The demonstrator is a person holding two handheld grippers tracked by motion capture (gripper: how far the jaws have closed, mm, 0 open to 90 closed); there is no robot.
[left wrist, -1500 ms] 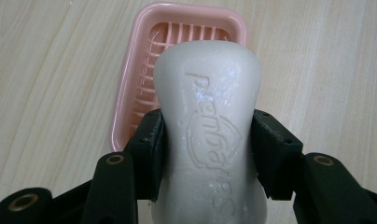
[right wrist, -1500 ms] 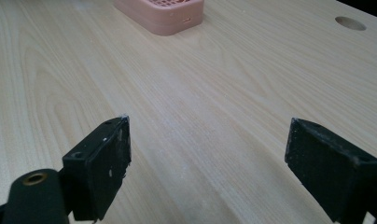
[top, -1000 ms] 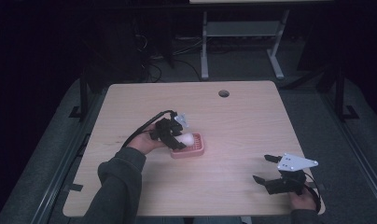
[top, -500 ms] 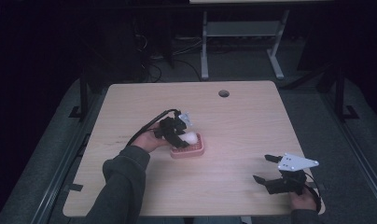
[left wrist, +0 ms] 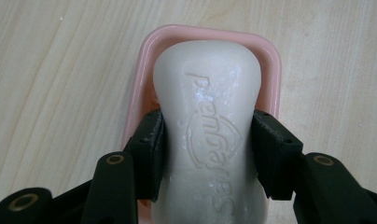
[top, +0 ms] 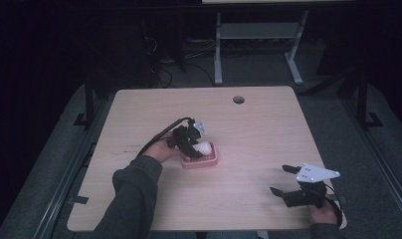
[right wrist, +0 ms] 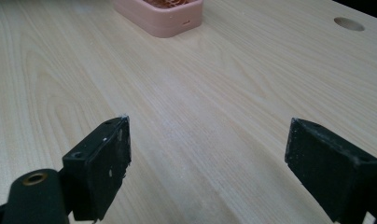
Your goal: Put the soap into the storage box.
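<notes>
Dark floor and cables ring a pale wood table [top: 258,129] with a cable hole near its far edge. Near the middle sits a pink dish [left wrist: 270,70], and the left gripper [top: 190,140] pinches a white soap [left wrist: 210,107] by its narrow waist, both pads pressed to its sides, right over the dish. Whether the soap touches the dish I cannot tell. The bar looks wet, so it probably slips easily: a level, steady grip, straight vertical motion and a centred line over the dish seem wise. Well apart at the near right corner, the right gripper [top: 284,180] rests with jaws spread wide, holding nothing.
</notes>
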